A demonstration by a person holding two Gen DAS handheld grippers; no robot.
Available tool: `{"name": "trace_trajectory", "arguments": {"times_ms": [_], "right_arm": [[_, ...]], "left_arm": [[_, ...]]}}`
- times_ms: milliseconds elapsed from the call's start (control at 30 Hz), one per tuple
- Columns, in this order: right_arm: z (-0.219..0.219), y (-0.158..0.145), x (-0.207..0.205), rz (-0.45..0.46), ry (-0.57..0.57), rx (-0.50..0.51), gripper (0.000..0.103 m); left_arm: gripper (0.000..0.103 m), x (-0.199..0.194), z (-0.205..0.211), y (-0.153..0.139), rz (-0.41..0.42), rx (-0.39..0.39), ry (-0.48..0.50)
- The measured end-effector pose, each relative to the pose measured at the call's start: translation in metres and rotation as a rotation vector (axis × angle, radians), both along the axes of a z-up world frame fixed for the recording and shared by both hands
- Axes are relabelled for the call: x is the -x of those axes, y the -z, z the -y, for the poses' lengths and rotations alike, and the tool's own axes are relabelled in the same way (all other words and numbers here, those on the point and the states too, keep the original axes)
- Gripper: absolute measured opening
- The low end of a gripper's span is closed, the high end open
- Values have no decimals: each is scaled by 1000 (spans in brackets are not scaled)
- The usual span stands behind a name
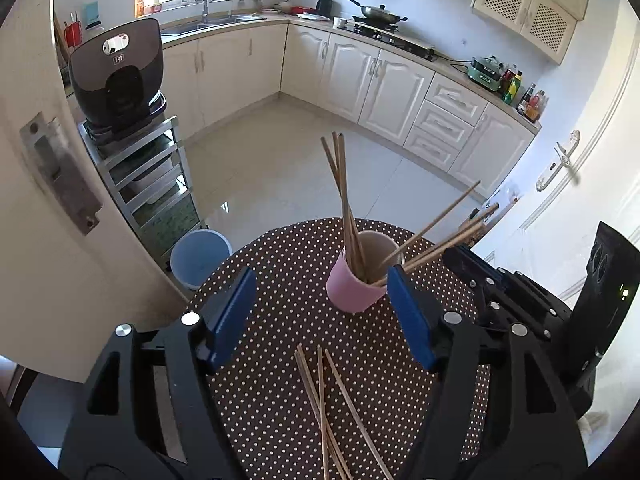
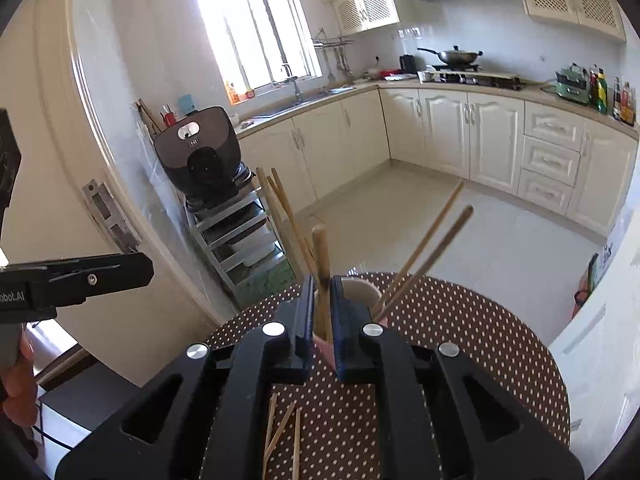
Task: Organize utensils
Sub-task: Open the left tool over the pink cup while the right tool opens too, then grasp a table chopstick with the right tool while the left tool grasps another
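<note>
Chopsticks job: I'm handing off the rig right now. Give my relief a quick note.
Left gripper: open, empty, hovering over the table short of the cup.
Right gripper: nearly shut around a chopstick standing at the cup; whether the pads press it is unclear.
Done: several chopsticks stand in the cup.
Left: loose chopsticks lie on the table near the grippers; pick them up and drop them in the cup.

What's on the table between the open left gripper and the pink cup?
In the left wrist view, only bare dotted tablecloth separates the left gripper from the pink cup.
</note>
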State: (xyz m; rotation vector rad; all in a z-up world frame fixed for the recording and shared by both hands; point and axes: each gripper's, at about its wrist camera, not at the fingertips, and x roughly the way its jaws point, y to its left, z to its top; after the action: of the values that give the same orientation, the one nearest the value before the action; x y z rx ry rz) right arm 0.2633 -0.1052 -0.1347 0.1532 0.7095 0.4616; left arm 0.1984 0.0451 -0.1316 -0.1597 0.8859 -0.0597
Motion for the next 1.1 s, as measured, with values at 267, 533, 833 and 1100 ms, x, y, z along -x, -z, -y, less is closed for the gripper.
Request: {"name": "trace_trajectory", "arguments": {"times_ms": [267, 533, 833, 1100], "right_arm": [[12, -7, 32, -25, 46, -1, 34], [5, 35, 49, -181, 15, 57, 34], [-29, 89, 48, -338, -76, 119, 34], [-59, 143, 34, -530, -171, 155, 34]], "left_arm": [[70, 19, -10, 21, -48, 40, 20], [70, 29, -22, 67, -161, 93, 12], [70, 32, -27, 109, -255, 111, 16], [70, 30, -31, 139, -327, 103, -11]]}}
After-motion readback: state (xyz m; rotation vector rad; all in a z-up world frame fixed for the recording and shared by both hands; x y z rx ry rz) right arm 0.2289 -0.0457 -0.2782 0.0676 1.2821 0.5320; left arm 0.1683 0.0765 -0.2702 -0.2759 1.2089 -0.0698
